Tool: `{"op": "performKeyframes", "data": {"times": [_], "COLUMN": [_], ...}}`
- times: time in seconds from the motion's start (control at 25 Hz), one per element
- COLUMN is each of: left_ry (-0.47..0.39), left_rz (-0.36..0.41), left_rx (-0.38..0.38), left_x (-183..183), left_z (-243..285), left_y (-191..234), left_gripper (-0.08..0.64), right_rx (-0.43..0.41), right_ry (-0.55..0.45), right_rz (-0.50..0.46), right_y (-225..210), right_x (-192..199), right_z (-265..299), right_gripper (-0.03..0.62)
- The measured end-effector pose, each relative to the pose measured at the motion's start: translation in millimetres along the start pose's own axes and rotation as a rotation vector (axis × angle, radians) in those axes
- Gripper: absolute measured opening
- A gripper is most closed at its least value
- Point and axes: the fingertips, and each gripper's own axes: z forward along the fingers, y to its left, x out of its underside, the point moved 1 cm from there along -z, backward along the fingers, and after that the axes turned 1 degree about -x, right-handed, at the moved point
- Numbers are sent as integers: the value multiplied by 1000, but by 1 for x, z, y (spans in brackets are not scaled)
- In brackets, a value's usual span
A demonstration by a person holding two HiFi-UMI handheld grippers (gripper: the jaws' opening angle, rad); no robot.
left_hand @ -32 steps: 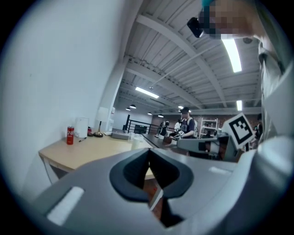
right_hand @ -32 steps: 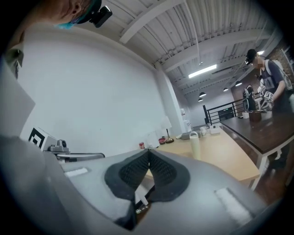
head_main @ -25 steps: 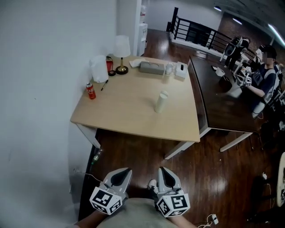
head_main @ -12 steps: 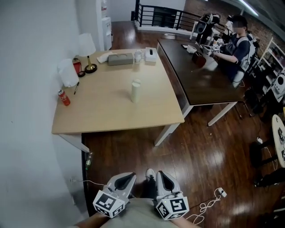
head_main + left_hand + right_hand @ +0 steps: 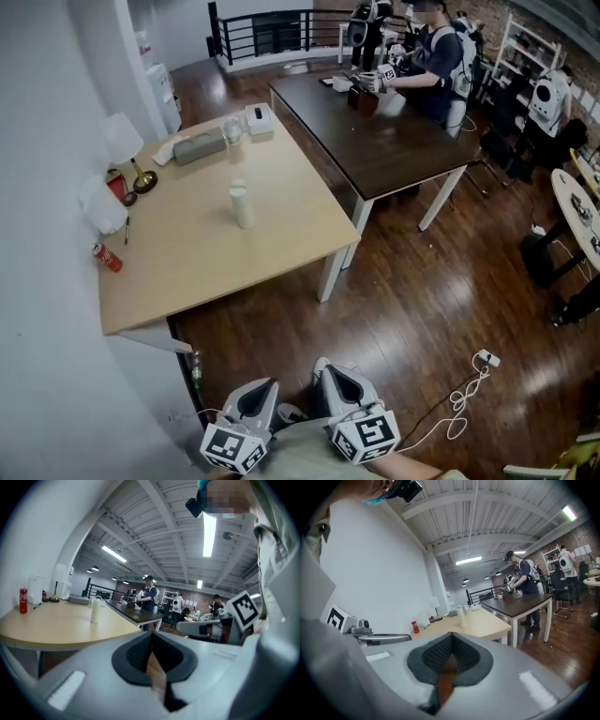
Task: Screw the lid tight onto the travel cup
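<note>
The pale travel cup [image 5: 241, 204] stands upright with its lid on, near the middle of the light wooden table [image 5: 187, 272]. Both grippers are held low against my body, over the wooden floor and well short of the table. My left gripper [image 5: 266, 385] is shut with nothing in it. My right gripper [image 5: 329, 368] is shut and empty too. In the left gripper view the cup [image 5: 96, 609] shows far off, above the closed left gripper [image 5: 151, 644]. The right gripper view has the cup [image 5: 461, 617] small beyond the closed right gripper [image 5: 451, 644].
On the table's left side are a red can [image 5: 106, 257], a white bag [image 5: 98, 206], a lamp [image 5: 127, 150], a grey box [image 5: 199, 147] and a tissue box [image 5: 260, 118]. A person [image 5: 439, 58] works at the dark table [image 5: 394, 155]. A white cable [image 5: 461, 403] lies on the floor.
The head view has swung round, so the tables now sit further left and turned. Both grippers stay shut near my body.
</note>
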Motion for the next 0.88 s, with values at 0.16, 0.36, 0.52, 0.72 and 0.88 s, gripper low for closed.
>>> {"op": "performKeyframes", "data": {"times": [0.16, 0.36, 0.52, 0.72, 0.88], "left_ry": [14, 7, 0, -46, -56], "left_rz": [20, 20, 13, -5, 11], "left_rx": [-7, -44, -58, -75, -73], "left_x": [0, -3, -2, -9, -16], "left_z": [-4, -14, -21, -26, -39], "left_y": [10, 26, 33, 42, 49], "left_gripper": [2, 2, 2, 2, 2], "right_rx": [-12, -70, -86, -98, -101], "right_ry": [-9, 0, -1, -13, -13], "right_rz": [4, -18, -11, -49, -63], "right_y": [8, 29, 34, 41, 59], "right_x": [-1, -1, -1, -13, -18], "right_z": [11, 28, 35, 41, 44], "right_gripper": [-2, -2, -2, -2, -2]}}
